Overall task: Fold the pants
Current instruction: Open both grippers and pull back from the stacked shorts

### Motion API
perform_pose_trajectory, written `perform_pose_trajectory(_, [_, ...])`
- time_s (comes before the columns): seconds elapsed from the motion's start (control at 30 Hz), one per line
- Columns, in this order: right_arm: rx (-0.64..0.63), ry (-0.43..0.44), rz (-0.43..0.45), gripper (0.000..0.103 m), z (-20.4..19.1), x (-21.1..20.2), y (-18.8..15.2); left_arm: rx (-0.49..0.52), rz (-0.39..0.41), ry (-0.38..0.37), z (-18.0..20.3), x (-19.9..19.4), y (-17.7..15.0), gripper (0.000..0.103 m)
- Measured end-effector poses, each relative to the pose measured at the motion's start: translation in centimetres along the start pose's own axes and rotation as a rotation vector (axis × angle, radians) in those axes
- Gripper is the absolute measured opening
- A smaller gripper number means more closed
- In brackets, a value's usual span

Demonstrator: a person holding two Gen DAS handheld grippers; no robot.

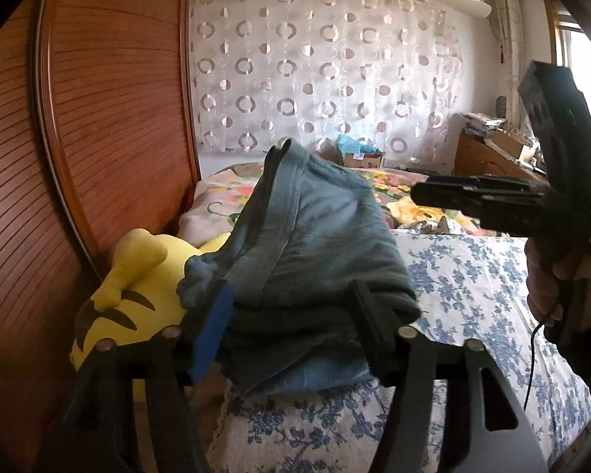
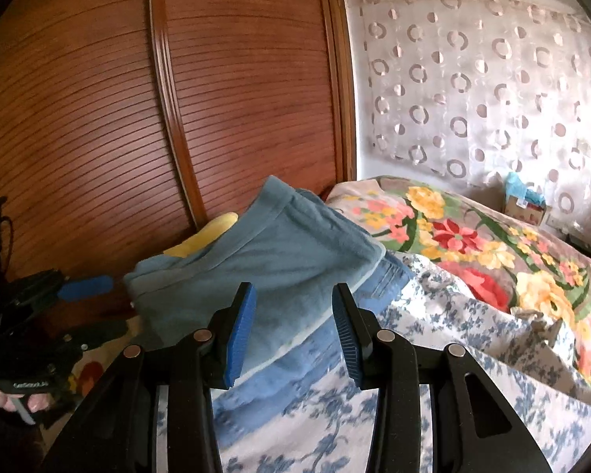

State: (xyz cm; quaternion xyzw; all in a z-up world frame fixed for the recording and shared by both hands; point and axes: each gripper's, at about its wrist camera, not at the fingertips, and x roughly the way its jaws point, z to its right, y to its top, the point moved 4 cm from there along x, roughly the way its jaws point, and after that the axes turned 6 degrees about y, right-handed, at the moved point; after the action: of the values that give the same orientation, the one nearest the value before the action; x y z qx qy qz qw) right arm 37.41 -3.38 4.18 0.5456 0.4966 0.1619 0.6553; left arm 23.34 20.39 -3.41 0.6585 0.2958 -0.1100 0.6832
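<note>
The folded blue-grey pants lie in a stack at the near left edge of the bed, leaning partly on a yellow plush toy. In the right wrist view the pants rest on a blue folded cloth. My left gripper is open with its fingers either side of the stack's near end, not squeezing it. My right gripper is open and empty just in front of the pants. It also shows in the left wrist view, held in a hand to the right.
A wooden slatted wardrobe stands close on the left. The bed has a blue-and-white floral sheet and a bright flowered quilt behind. A curtain and a cluttered desk are at the back.
</note>
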Motion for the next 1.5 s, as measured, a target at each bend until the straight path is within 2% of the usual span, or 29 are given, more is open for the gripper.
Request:
perform_pose_trajectory(0.07, [0.001, -0.005, 0.005, 0.042, -0.6, -1.1, -0.6, 0.007, 0.011, -0.013, 0.2, -0.8, 0.0, 0.078])
perform_pose_trajectory(0.13, [0.002, -0.008, 0.01, 0.042, -0.9, -2.1, -1.0, 0.011, 0.018, -0.027, 0.4, -1.4, -0.1, 0.079])
perform_pose_trajectory(0.2, [0.001, -0.011, 0.012, 0.042, -1.4, -3.1, -1.4, 0.016, 0.023, -0.041, 0.7, -2.2, -0.1, 0.087])
perform_pose_trajectory(0.47, [0.005, -0.033, 0.044, 0.042, -3.5, -7.6, -2.9, 0.044, 0.059, -0.047, 1.8, -5.6, -0.2, 0.088])
perform_pose_trajectory(0.67, [0.018, -0.066, 0.069, 0.042, -5.1, -10.4, -4.1, 0.042, 0.084, -0.019, 2.3, -7.9, -0.3, 0.088])
perform_pose_trajectory(0.97, [0.05, -0.131, 0.085, 0.042, -7.1, -13.7, -6.3, 0.069, 0.103, -0.101, 4.5, -10.7, -1.0, 0.088])
perform_pose_trajectory(1.37, [0.1, -0.23, 0.107, 0.042, -10.0, -18.4, -9.3, 0.092, 0.09, -0.15, 8.4, -12.6, -3.0, 0.088])
perform_pose_trajectory(1.5, [0.127, -0.272, 0.119, 0.049, -10.7, -20.0, -10.4, 0.095, 0.074, -0.165, 9.4, -13.1, -3.8, 0.088])
